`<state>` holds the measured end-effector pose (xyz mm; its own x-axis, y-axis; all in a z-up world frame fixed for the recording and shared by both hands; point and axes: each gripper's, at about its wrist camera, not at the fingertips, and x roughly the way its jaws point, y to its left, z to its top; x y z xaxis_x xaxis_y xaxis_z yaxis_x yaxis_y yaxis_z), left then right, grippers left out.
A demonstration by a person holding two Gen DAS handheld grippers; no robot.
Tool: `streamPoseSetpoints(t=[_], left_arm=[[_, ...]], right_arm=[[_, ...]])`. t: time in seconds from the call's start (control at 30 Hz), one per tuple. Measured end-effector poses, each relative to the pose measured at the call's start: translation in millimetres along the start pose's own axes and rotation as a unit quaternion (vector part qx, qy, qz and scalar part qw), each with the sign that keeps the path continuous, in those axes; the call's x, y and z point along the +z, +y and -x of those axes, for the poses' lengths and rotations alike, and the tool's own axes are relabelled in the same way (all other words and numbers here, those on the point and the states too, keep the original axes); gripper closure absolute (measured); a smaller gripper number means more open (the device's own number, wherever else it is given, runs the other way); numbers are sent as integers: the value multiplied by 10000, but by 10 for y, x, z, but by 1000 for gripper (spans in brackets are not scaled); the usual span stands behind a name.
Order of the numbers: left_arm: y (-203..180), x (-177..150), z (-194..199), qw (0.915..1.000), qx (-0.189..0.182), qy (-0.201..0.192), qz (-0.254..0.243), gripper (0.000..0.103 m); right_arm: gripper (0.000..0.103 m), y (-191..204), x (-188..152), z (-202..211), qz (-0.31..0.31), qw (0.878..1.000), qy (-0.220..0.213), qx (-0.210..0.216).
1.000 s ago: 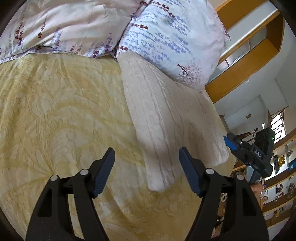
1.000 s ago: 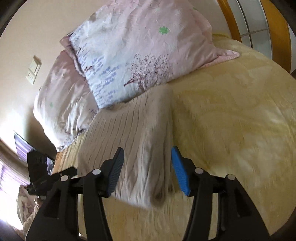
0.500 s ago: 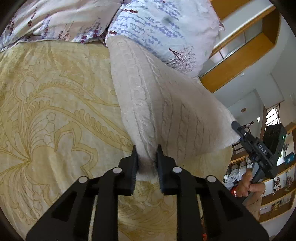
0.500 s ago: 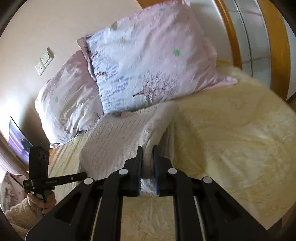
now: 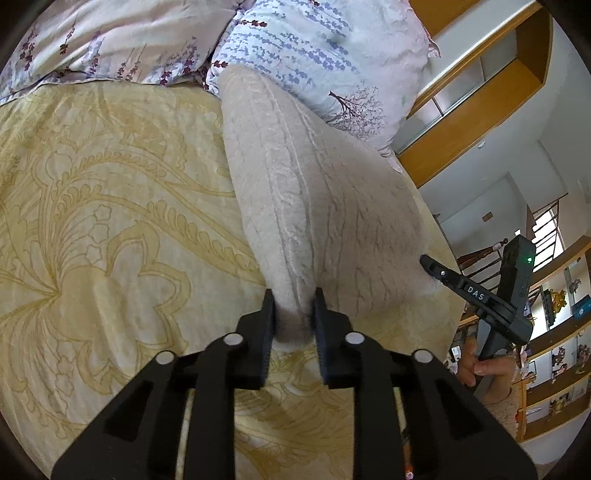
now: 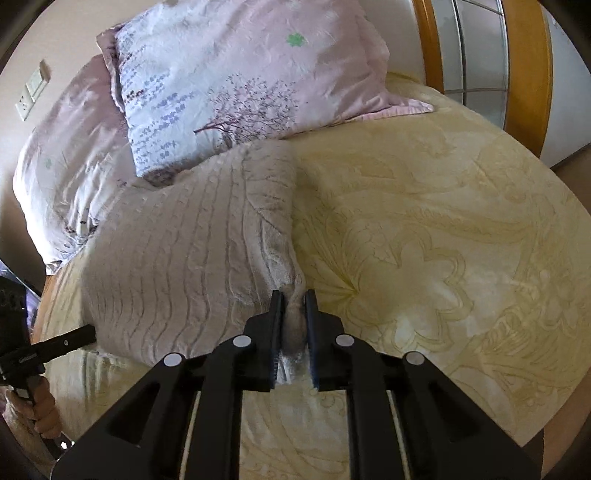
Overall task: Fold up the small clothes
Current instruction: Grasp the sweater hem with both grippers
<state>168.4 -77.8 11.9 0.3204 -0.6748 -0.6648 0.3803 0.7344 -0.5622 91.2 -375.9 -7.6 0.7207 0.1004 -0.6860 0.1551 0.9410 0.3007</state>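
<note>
Two-handed grasp at the near hem of a cream cable-knit garment (image 5: 314,206) lying on a bed. The left hand-held gripper (image 5: 293,317) is clamped on the garment's near corner, a thick wad of knit bunched between its black fingers (image 5: 266,332); the right hand-held gripper (image 6: 293,325) is likewise pinched tight on the opposite near corner, with fabric squeezed into the narrow gap between its jaws. From each gripper the garment extends straight ahead, its far end touching the foot of a floral pillow (image 6: 240,74), with a second, pinker pillow (image 5: 110,33) beyond and to the left of the left gripper. Progress, as judged from the lay of the cloth: the piece already appears narrowed into a long band, its long edges rolled or doubled under, so lengthwise folds seem done; the crosswise fold, carrying the held hem forward toward the pillow end, is not yet made, and any final smoothing remains. Materials: the knit is soft, fuzzy and thick, with raised rope-like cables running along its length and wavy ribs across the slack part; it sags and puckers at both pinch points, suggesting it will drape rather than crease sharply. The bedspread (image 6: 424,229) beneath is pale yellow, with an embossed floral scroll pattern, and looks cushioned.
</note>
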Motion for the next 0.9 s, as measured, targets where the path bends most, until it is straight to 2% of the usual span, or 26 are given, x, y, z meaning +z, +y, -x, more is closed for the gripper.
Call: streamPoseSetpoints(t=[0.03, 0.07, 0.1, 0.13, 0.17, 0.23, 0.33, 0.37, 0.4, 0.43, 0.5, 0.6, 0.7, 0.8, 0.87, 0.9], left_arm=[[-1, 23, 18, 10000, -17, -1, 13, 80], [-4, 37, 56, 10000, -25, -39, 27, 72], [-7, 62, 116, 9999, -63, -129, 21, 59], [-13, 89, 163, 9997, -39, -232, 25, 51], [-20, 123, 204, 9994, 20, -339, 28, 42], [-46, 223, 237, 9987, 149, -479, -1, 39], [-74, 351, 156, 9982, 371, -468, -4, 36], [-78, 381, 118, 9980, 454, -447, 4, 36], [-74, 417, 67, 9977, 548, -405, 53, 36], [-67, 435, 34, 9976, 575, -383, 73, 36], [-57, 498, -50, 9971, 662, -342, 129, 35], [-41, 533, -127, 9971, 686, -279, 186, 32], [-74, 557, -188, 9968, 735, -268, 140, 31], [-119, 563, -204, 9964, 795, -280, 62, 30], [-132, 567, -203, 9966, 777, -273, 66, 30], [-131, 570, -198, 9966, 770, -273, 73, 30]], right_arm=[[78, -1, 29, 56, -42, 9999, -33, 108], [72, -12, 64, 95, -95, 9998, -85, 182], [58, -33, 122, 149, -223, 9990, -200, 334], [48, -51, 162, 171, -326, 9981, -262, 447], [47, -70, 217, 174, -464, 9967, -310, 590], [47, -97, 334, 106, -703, 9932, -295, 876], [50, -82, 451, -112, -863, 9927, -83, 842], [55, -70, 468, -171, -863, 9929, -24, 823], [69, -46, 474, -218, -828, 9934, 25, 791], [79, -4, 475, -279, -751, 9944, 86, 736], [90, 30, 476, -291, -666, 9960, -29, 599], [92, 28, 476, -261, -556, 9979, -251, 199], [92, -29, 463, -422, -629, 9980, -23, -16], [92, 48, 485, -434, -399, 9988, -3, -268], [84, 93, 495, -334, -316, 9989, -145, -309], [75, 115, 497, -270, -287, 9988, -249, -298]])
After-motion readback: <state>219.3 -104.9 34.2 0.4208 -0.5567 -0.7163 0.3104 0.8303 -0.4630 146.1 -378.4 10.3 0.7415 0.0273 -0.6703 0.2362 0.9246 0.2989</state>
